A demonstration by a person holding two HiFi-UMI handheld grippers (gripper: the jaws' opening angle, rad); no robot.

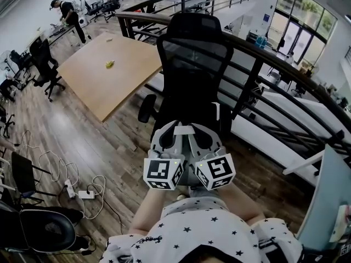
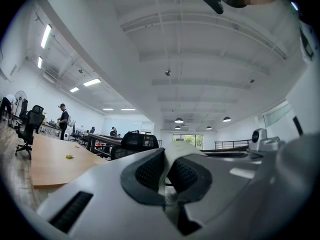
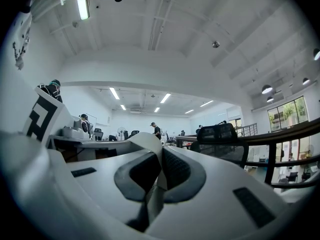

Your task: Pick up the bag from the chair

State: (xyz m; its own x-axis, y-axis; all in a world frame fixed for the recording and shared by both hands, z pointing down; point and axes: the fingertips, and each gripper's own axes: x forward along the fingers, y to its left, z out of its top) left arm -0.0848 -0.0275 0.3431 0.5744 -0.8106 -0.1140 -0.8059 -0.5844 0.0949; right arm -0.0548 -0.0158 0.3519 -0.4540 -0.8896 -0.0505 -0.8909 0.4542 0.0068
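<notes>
Our left tool point(image 2: 165, 156) has its jaws pressed together on nothing, and our right tool point(image 3: 160, 154) is likewise closed and empty. We hold both side by side, close to our chest. Just ahead of them stands the black mesh-backed office chair point(image 1: 193, 59), its seat hidden behind the tools. Beyond it, to the left, lies the pale wooden bench point(image 1: 93, 84). The bag shows in no view: it may lie on that hidden seat, or not be on the chair at all. We judge the next move calls for a clear sight of the seat.
</notes>
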